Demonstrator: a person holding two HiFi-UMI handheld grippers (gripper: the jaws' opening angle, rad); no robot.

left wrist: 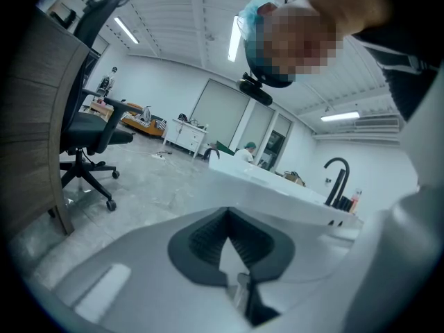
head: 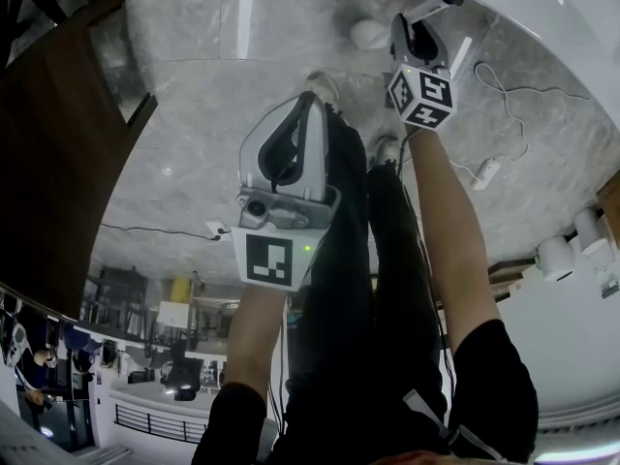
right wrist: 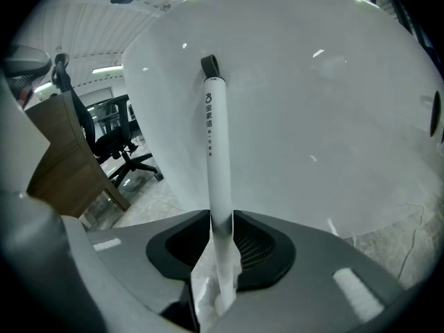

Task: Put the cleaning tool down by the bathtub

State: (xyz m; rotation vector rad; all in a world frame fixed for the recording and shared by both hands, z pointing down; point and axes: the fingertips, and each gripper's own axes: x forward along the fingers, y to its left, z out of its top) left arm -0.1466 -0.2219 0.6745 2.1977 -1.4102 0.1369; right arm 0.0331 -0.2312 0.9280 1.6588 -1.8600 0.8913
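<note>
Handle direction is what the put-down turns on. The cleaning tool [right wrist: 216, 144] is a slim white rod with a black cap, and it runs straight out between the jaws of the right gripper [right wrist: 222, 217], long axis in line with them, capped end farthest out. That end sits close against the white curved side of the bathtub [right wrist: 312, 116]; whether it touches I cannot tell. The pads appear to press the rod from both sides, so I read the gripper as closed on it. Something white and ragged hangs by the rod at the root of the jaws — maybe the tool's working end, though the view does not settle it.

From the head view, the right gripper [head: 423, 22] is stretched out toward the tub, just above the marble floor [head: 194, 114]. The left gripper [head: 291, 143] hangs well back over the person's legs, jaws together on nothing, far from tool and tub alike.

So the right hand alone carries this — the tub lies dead ahead of it, and the floor beside the wall is probably where the tool should end up.
</note>
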